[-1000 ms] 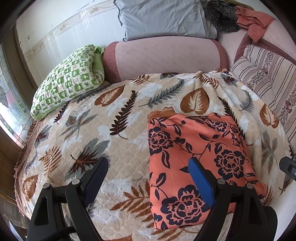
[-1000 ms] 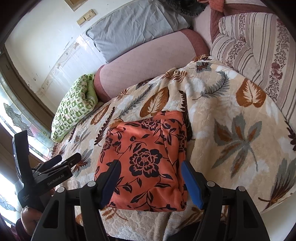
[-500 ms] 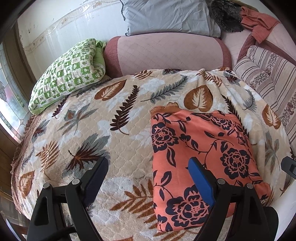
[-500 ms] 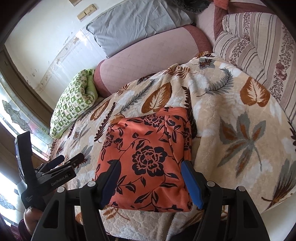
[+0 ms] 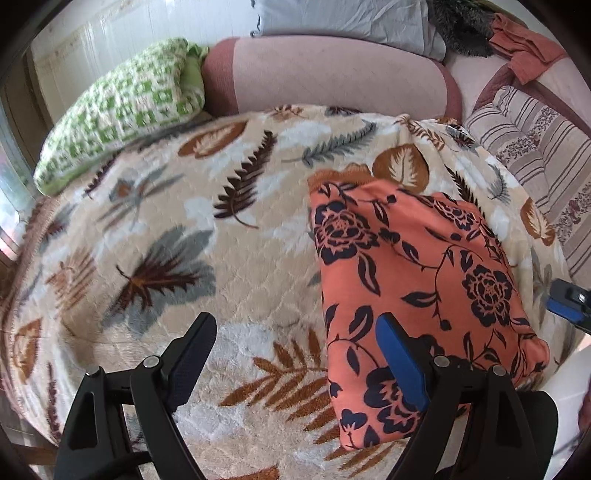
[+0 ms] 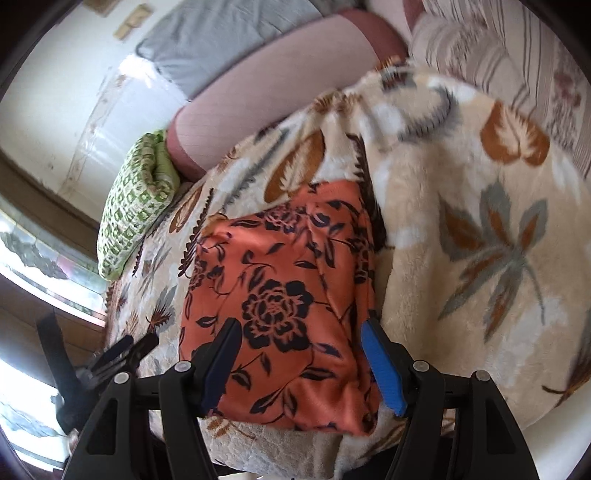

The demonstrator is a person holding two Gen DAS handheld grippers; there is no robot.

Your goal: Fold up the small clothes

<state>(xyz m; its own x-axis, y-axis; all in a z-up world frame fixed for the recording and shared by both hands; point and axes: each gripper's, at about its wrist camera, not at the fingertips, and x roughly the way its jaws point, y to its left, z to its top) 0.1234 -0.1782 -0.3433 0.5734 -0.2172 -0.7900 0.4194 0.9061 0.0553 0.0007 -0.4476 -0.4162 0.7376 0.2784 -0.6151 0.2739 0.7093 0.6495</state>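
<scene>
An orange garment with dark flowers point(image 5: 417, 280) lies folded in a rectangle on the leaf-patterned blanket point(image 5: 207, 229); it also shows in the right wrist view point(image 6: 284, 295). My left gripper point(image 5: 295, 354) is open and empty, held above the blanket at the garment's near left edge, its right finger over the cloth. My right gripper point(image 6: 303, 354) is open and empty, close over the garment's near edge. The right gripper's tip point(image 5: 569, 306) shows at the right edge of the left wrist view, and the left gripper point(image 6: 110, 358) shows at the lower left of the right wrist view.
A green checked pillow point(image 5: 122, 107) lies at the back left. A pink bolster point(image 5: 332, 74) runs along the back, with a grey pillow point(image 5: 343, 14) behind it. Striped cushions point(image 5: 535, 140) stand at the right. A window point(image 6: 33, 251) is at the left.
Both grippers have moved closer to the garment, the right one lower over its near edge. The garment has not moved. Both stay open.
</scene>
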